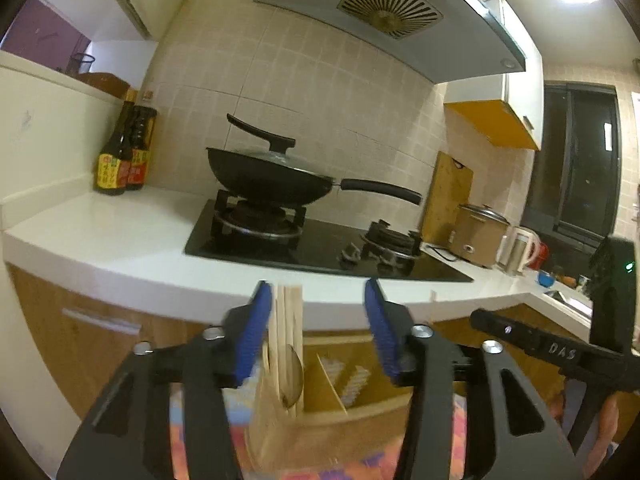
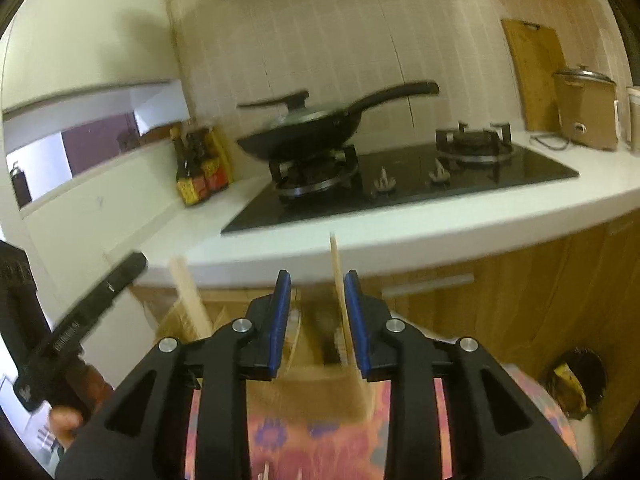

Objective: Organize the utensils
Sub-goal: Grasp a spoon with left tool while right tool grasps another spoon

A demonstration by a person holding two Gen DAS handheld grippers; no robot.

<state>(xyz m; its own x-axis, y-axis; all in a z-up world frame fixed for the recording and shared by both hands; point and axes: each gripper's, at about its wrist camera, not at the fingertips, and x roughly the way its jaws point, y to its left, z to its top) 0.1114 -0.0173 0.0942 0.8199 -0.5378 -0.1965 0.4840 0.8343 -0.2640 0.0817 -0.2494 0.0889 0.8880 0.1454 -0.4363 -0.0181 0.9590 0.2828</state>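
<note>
While both grippers hang over the wooden utensil organizer (image 1: 360,408), each stands with its blue pads apart. The left gripper (image 1: 318,320) is about half open; a bundle of wooden chopsticks (image 1: 286,332) stands just beside its left-hand pad, upright, clear of the other pad, and no clamping is visible. A metal spoon (image 1: 292,376) lies behind the bundle in the same compartment. The right gripper (image 2: 316,312) is narrowly open, with a single wooden chopstick (image 2: 340,300) leaning against its right-hand pad; whether that pad presses on it cannot be told from the blurred frame. The organizer rests on a patterned cloth (image 2: 312,440) below the white countertop (image 1: 120,240). On the countertop, a lidded wok (image 1: 272,176) sits on the black gas hob (image 1: 320,248).
</note>
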